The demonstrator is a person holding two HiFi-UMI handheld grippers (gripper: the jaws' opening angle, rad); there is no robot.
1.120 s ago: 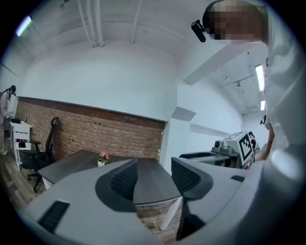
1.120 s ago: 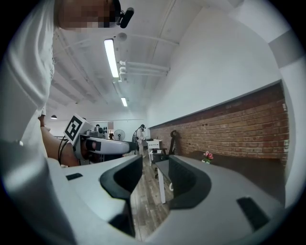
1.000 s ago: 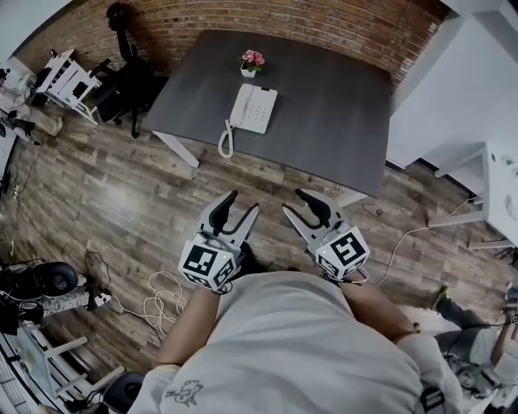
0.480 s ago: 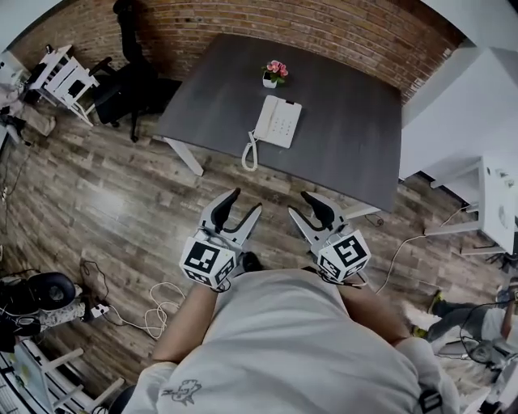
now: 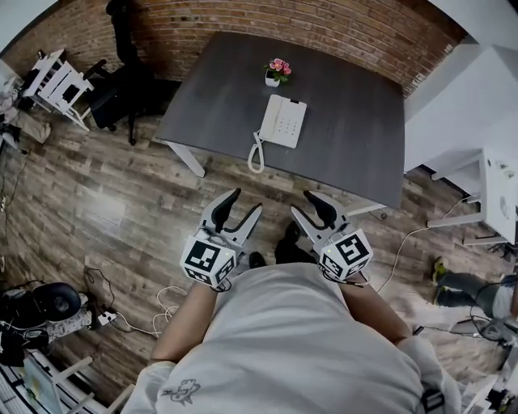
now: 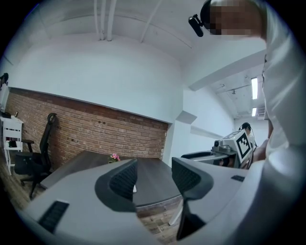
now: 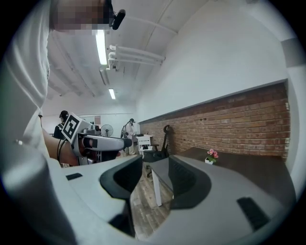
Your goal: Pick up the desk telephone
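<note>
Brick wall (image 5: 243, 24) and plank floor (image 5: 105, 202) frame a dark matte tabletop (image 5: 356, 121) where the white plastic telephone (image 5: 282, 121) lies flat near the front edge, its coiled cord (image 5: 257, 154) looping toward that edge and a small flower pot (image 5: 277, 71) just behind it. Left tongs (image 5: 245, 202) and right tongs (image 5: 303, 202) both stand open and empty, well short of the tabletop. As I judge it, the smooth casing could slip from the ribbed pads (image 6: 125, 179), the loose handset could tip off, or the cord could snag.

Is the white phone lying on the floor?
No, the telephone sits on the dark table, near the small pot of pink flowers.
</note>
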